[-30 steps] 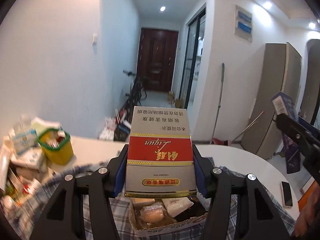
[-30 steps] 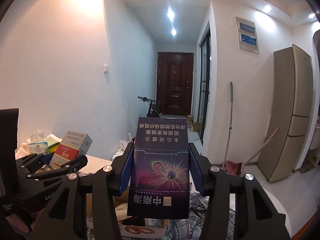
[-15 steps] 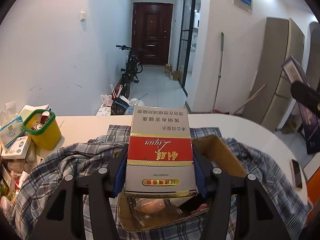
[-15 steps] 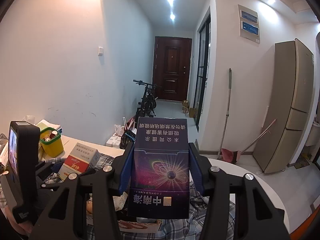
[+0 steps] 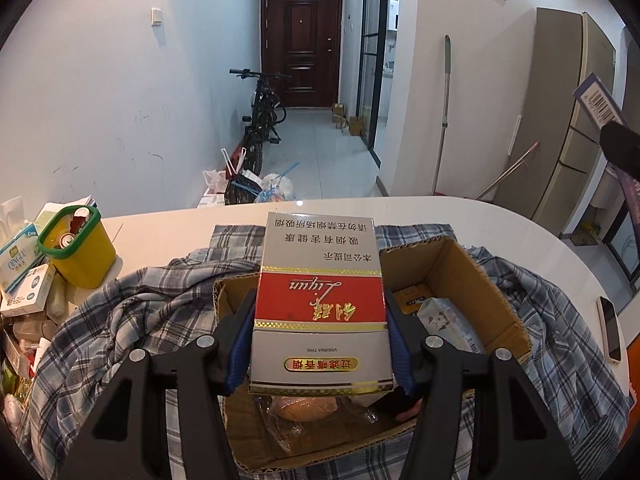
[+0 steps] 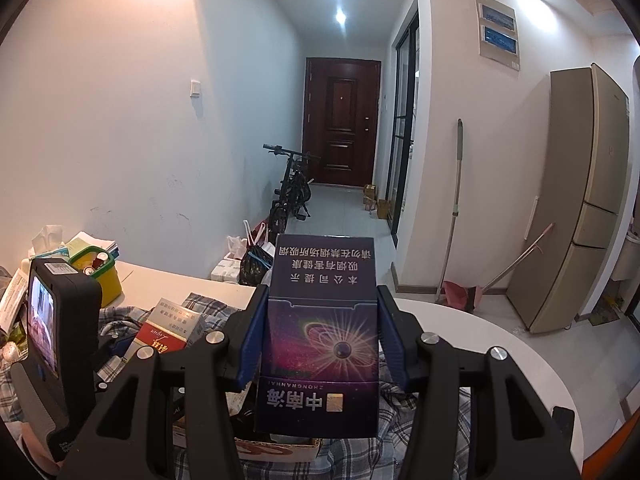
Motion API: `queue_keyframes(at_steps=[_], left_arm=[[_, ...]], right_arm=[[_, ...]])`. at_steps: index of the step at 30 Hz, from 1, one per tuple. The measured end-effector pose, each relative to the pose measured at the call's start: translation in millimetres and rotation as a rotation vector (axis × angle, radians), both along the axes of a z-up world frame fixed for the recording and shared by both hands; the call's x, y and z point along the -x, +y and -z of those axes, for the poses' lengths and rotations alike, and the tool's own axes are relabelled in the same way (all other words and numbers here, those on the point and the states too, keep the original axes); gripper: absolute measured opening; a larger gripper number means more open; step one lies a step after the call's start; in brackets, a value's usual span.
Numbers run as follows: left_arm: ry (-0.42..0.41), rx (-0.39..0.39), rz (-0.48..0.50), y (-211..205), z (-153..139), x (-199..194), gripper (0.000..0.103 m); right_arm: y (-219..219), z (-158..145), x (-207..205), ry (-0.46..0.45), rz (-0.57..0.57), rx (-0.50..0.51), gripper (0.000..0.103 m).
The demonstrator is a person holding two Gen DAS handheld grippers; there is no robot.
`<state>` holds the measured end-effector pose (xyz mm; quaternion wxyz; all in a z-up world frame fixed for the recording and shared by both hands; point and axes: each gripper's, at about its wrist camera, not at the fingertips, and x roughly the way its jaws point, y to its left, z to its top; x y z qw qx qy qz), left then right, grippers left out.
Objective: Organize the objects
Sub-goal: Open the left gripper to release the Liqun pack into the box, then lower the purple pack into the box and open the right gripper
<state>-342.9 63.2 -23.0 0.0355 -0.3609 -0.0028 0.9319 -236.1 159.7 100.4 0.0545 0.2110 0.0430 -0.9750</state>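
My left gripper [image 5: 320, 320] is shut on a red and grey cigarette carton [image 5: 320, 304] and holds it over an open cardboard box [image 5: 452, 260]. The box sits on a plaid shirt [image 5: 132, 320] and holds snack packets [image 5: 444, 320]. My right gripper [image 6: 320, 340] is shut on a dark blue cigarette carton [image 6: 320, 340], raised above the same box [image 6: 276, 450]. In the right wrist view the left gripper's body [image 6: 60, 340] and its red carton [image 6: 164, 338] show at the left. The blue carton [image 5: 596, 100] shows at the right edge of the left wrist view.
A round white table [image 5: 400, 208] carries the shirt and box. A yellow bin with a green rim [image 5: 76, 248] and tissue boxes [image 5: 20, 252] stand at the left. A phone [image 5: 610, 330] lies at the right edge. A bicycle [image 5: 262, 120], fridge [image 6: 580, 200] and mop are beyond.
Both grippers have tilted downward, the left one lower over the box, so the open box and the table now show more fully. Both cartons stay gripped.
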Motion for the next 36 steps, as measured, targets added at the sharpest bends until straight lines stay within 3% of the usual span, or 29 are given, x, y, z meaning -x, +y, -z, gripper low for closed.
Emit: queue_keyframes(at_steps=[8,10,11,17,23,28,36], left_arm=[[-0.004,0.024,0.004,3.7,6.5,2.2,0.060],[0.008,0.029,-0.002,4.2,5.0,0.2,0.081],[0.033,0.032,-0.017,3.9,2.8,-2.8,0.083],[0.106,0.056,-0.018,4.0,-8.8,-10.9,0.086],[0.098,-0.022,-0.034,-7.8,-13.1,-8.6,0.086],[0.103,-0.036,-0.050,-12.7,-14.8,-8.4,0.086],[0.113,-0.039,-0.064,-14.6,-15.2,-9.2,0.086]], right_arm=[[-2.3,1.7,2.5,-0.007,0.000,-0.007,0.050],[-2.4,1.6,3.1,-0.007,0.001,-0.006,0.050],[-2.6,2.0,3.5,-0.007,0.001,-0.006,0.050],[-3.4,3.3,5.1,-0.005,0.000,-0.001,0.050],[-3.8,11.8,12.3,0.012,-0.008,0.019,0.050],[-9.9,23.7,18.8,0.056,0.027,-0.016,0.050],[-22.9,46.2,32.4,-0.017,-0.034,-0.014,0.050]])
